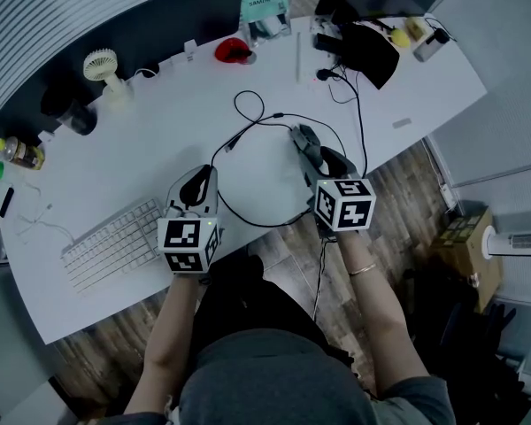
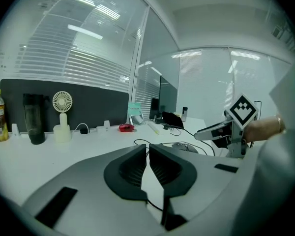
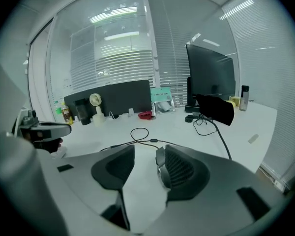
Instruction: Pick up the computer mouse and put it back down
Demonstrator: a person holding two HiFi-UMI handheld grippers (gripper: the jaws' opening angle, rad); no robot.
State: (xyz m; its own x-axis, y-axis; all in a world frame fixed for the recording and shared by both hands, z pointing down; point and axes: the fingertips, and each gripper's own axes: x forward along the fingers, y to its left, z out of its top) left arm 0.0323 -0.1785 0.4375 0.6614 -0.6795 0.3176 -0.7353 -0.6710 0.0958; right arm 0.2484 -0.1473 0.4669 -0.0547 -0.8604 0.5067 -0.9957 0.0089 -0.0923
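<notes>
Mouse sits low on the white desk, pressed close against the inner face of the right gripper's right-hand jaw. That gripper is released: its jaws stand wide apart, and the other jaw is well clear of the mouse, with bare desk between them. Whether the near jaw truly touches the mouse or only stands just beside it is hard to tell from this angle. The left gripper view shows the mouse as a low grey shape flat on the desk, under the tips of the right gripper.

The mouse's cable runs away from it across the desk into a loop farther back.

The left gripper hangs over the desk near the person, its jaws drawn together at the tips and clenched on nothing; a stretch of cable lies on the desk below them. A keyboard lies just to its left.

Along the far edge of the desk stand a small fan, a dark cup, a bottle and a red thing, all well apart from the mouse. A dark monitor stands at the far right.
</notes>
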